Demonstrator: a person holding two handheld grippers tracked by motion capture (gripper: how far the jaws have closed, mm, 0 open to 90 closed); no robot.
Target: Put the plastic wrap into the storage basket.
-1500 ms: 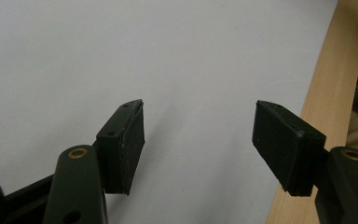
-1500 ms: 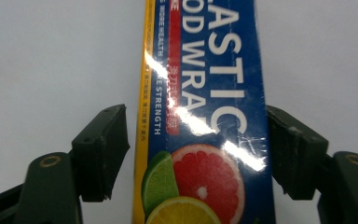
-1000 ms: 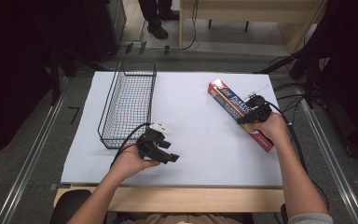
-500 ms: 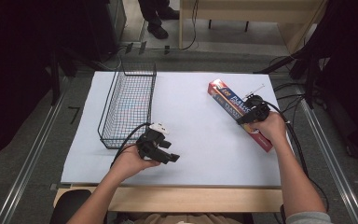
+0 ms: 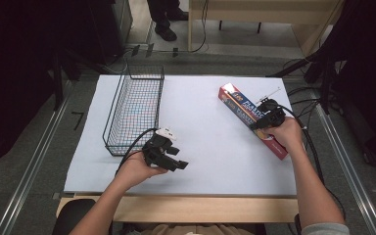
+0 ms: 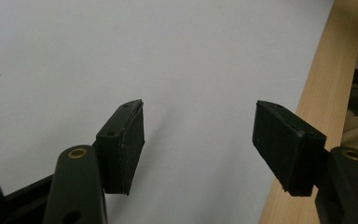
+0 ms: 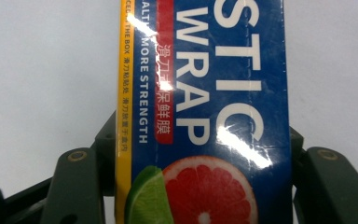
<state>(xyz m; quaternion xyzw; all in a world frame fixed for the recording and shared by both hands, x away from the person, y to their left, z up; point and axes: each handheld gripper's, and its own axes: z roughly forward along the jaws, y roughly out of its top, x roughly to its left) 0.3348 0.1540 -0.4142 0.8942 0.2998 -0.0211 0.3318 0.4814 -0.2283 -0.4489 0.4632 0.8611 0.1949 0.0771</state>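
My right tool [image 5: 259, 121] is clamped across a long plastic wrap box [image 5: 245, 110], one jaw on each long side, as the right gripper view shows with the box [image 7: 205, 116] filling the space between the jaws. The box is blue, red and yellow, printed with a grapefruit slice and a lime. It lies diagonally on the right side of the white counter [image 5: 200, 122], and my right hand [image 5: 286, 134] covers its near end. My left tool [image 5: 174, 164] rests low near the counter's front edge, jaws spread wide with nothing between them; its own view shows bare white surface [image 6: 121, 56]. A black wire basket [image 5: 134, 107] stands on the left, just beyond that tool.
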